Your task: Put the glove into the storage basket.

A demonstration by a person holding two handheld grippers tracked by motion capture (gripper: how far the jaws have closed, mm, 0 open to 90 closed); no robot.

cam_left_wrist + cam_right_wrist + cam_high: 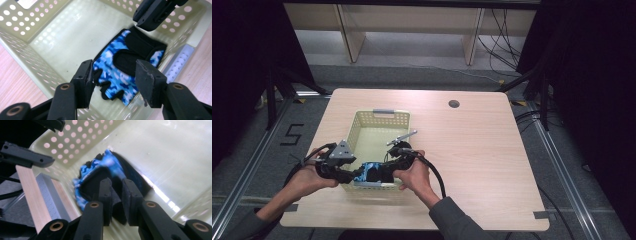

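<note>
A blue camouflage glove (125, 82) with black straps lies on the floor of a pale yellow perforated basket (382, 117), against its near wall. My left gripper (116, 68) hovers just above the glove, open, with a jaw on each side of it and neither pad pressing. My right gripper (117, 185) comes in from the opposite side and is shut on the glove's (110, 163) black part, which is pinched between its pads. From above, both grippers (354, 175) (379, 172) meet over the basket's near end, where the glove (364, 169) shows between them.
The basket (37, 37) stands left of centre on a light wooden table (472, 165), with a grey handle (383, 112) on its far rim. A round cable hole (454, 104) sits at the table's back right. Dark floor and rails surround the table.
</note>
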